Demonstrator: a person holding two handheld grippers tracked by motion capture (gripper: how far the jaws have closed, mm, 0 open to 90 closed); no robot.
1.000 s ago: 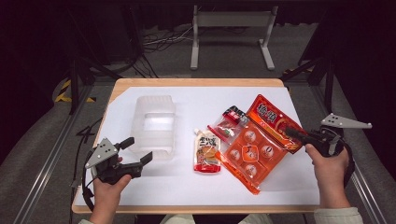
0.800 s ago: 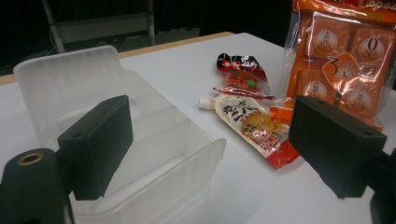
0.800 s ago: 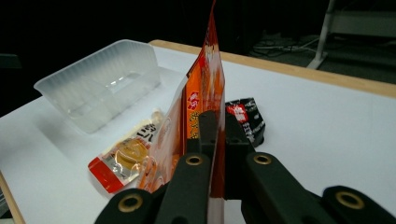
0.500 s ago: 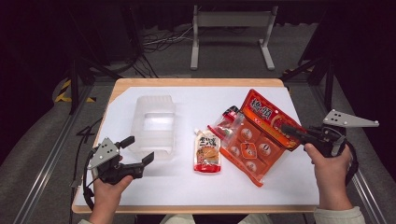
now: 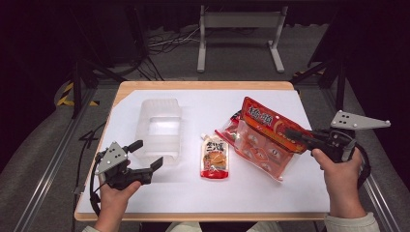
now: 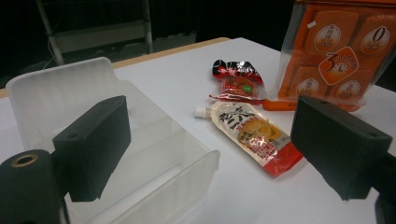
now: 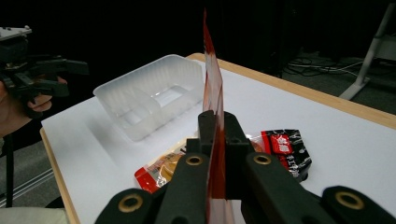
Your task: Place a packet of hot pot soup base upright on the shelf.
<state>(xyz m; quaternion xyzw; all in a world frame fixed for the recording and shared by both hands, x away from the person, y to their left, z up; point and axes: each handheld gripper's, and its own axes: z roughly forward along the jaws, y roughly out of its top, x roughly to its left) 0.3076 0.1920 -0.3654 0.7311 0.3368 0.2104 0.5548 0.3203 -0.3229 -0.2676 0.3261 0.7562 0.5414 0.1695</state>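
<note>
White table top (image 5: 159, 198), dark room behind. We've got orange snack bag (image 5: 268, 137) pinched by its edge in right gripper (image 5: 294, 136), jaws clamped tight on it; bag lifted, tilted, low corner just off table near right side. Step, we judge: carry bag to clear tray (image 5: 158, 126). Next move needs lift + swing left over sauce pouch (image 5: 214, 157) & red-black packet (image 6: 234, 77), both between bag and tray. Left gripper (image 5: 148, 155) w/ jaws wide apart, holding nothing, just beside tray's near end; may block drop.
</note>
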